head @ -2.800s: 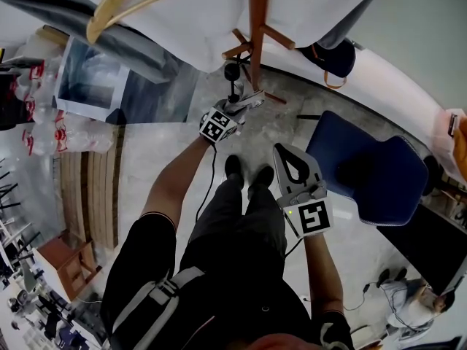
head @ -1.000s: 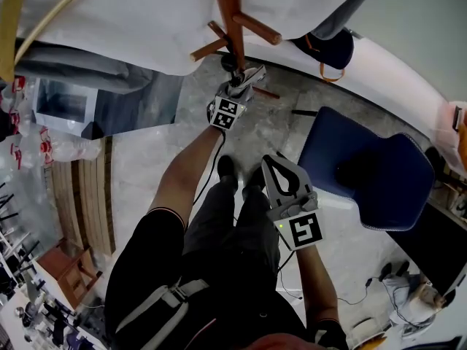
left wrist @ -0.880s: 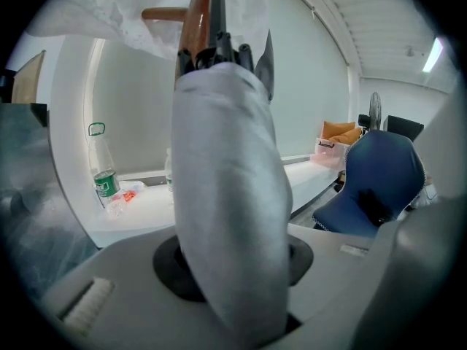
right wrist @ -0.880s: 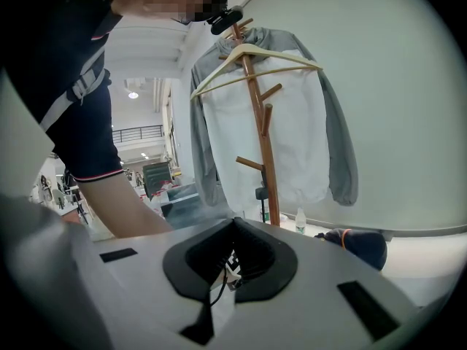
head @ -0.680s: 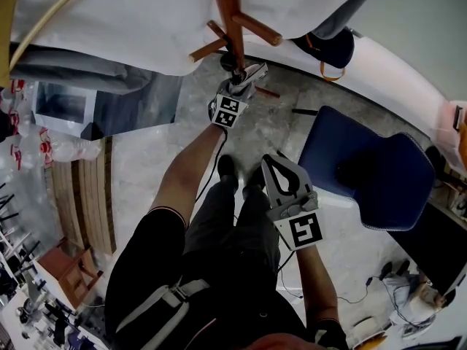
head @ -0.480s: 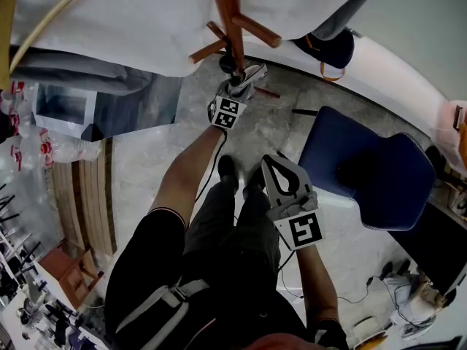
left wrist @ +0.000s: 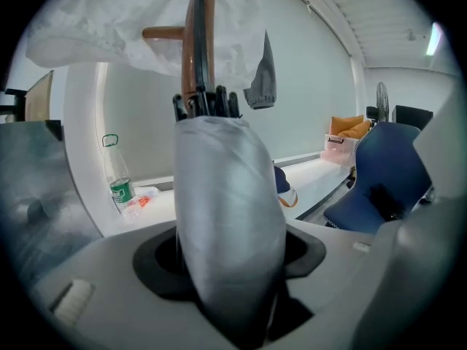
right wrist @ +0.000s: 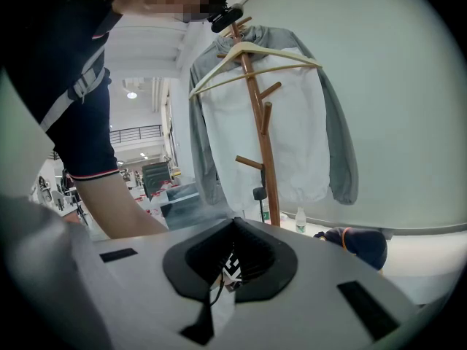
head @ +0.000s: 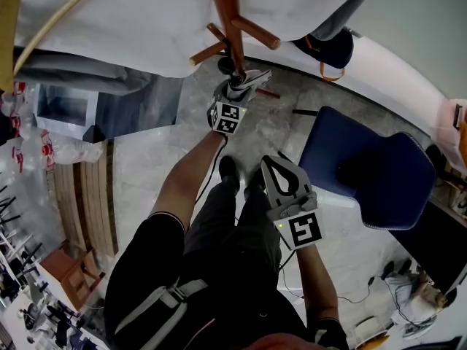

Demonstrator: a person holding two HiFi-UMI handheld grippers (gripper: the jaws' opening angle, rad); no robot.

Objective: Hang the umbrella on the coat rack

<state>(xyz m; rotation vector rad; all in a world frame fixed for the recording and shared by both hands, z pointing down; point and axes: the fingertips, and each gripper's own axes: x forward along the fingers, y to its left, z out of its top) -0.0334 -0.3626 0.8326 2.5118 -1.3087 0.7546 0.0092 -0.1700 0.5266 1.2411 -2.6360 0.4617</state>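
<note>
A folded grey umbrella [left wrist: 226, 224] stands upright between the jaws of my left gripper [left wrist: 233, 297]. Its black rib tips reach up against the brown pole of the coat rack [left wrist: 195, 49]. The jaws are opening, with dark gaps on both sides of the umbrella. In the head view the left gripper [head: 244, 82] sits just below the coat rack [head: 228, 6] and its side pegs; the umbrella is mostly hidden there. My right gripper [head: 281, 159] hangs lower by the person's legs, shut with nothing in it, pointing toward the coat rack [right wrist: 261, 144].
A white and grey jacket [right wrist: 255, 115] hangs on a hanger at the rack's top. A blue chair [head: 365, 173] stands to the right. A dark bag [head: 330, 49] lies by the wall. A water bottle [left wrist: 117, 173] stands left of the rack, wooden slats [head: 84, 195] farther left.
The left gripper's jaws have spread apart around the umbrella and the gripper has shifted slightly. The right gripper has stayed where it was.
</note>
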